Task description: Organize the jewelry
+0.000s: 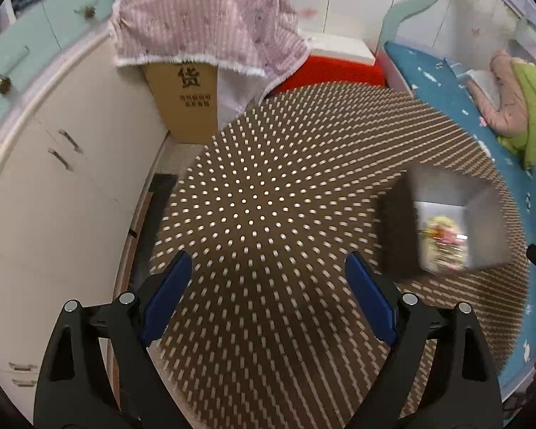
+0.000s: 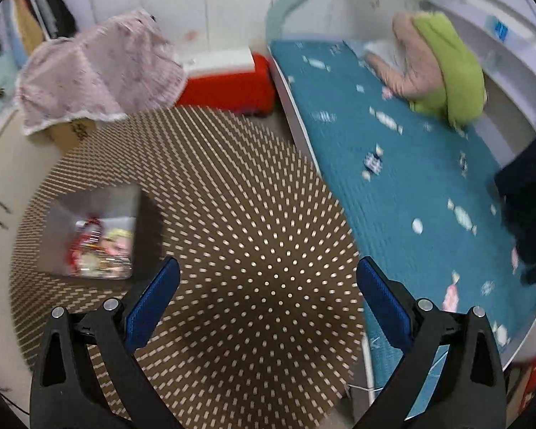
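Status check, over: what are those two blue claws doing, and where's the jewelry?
Left gripper open, empty. Right gripper open, empty. Jewelry blurred inside open grey box on dotted brown table. Nothing in the way.

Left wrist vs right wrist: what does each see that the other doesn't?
Left wrist only: the white cabinet doors with dark handles, the printing on the cardboard box, and the open left gripper, nothing between its fingers.

Right wrist only: most of the teal bedsheet, a dark garment at the right edge, and the open, empty right gripper.

Both: the brown dotted table, the grey box of blurred jewelry, the pink cloth, the red container, the green pillow.
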The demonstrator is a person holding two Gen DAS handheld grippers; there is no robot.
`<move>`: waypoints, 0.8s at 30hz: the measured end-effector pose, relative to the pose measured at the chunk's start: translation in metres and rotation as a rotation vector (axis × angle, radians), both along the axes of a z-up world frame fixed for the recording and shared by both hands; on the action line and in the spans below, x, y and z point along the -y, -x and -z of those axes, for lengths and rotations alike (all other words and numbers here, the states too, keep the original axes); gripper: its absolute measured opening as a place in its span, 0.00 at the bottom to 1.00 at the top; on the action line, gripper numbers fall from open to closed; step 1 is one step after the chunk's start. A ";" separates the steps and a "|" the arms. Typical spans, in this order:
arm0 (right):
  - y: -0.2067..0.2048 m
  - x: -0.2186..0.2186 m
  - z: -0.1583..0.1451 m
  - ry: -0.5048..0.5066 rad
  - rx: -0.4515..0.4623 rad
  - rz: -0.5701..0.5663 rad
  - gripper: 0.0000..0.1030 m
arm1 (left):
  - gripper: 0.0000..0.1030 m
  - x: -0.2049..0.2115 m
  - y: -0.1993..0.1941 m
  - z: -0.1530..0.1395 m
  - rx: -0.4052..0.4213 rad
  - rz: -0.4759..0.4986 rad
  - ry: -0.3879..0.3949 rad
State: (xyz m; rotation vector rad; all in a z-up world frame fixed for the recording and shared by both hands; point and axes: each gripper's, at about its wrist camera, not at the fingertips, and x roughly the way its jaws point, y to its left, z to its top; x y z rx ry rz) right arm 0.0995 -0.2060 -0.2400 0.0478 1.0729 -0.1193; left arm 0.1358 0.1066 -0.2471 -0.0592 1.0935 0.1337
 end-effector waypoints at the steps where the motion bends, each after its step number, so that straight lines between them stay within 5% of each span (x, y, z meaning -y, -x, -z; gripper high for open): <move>1: -0.003 0.000 0.010 -0.007 -0.009 0.008 0.92 | 0.85 -0.002 -0.006 0.010 -0.001 -0.004 -0.009; 7: -0.021 -0.001 0.049 -0.040 -0.007 0.100 0.92 | 0.86 -0.001 -0.046 0.060 -0.009 0.023 -0.022; 12: -0.035 -0.004 0.056 -0.002 0.087 0.134 0.93 | 0.95 -0.004 -0.066 0.069 0.132 0.003 -0.007; 24: -0.037 -0.007 0.052 -0.001 0.120 0.149 0.94 | 0.95 -0.004 -0.068 0.070 0.141 0.007 -0.002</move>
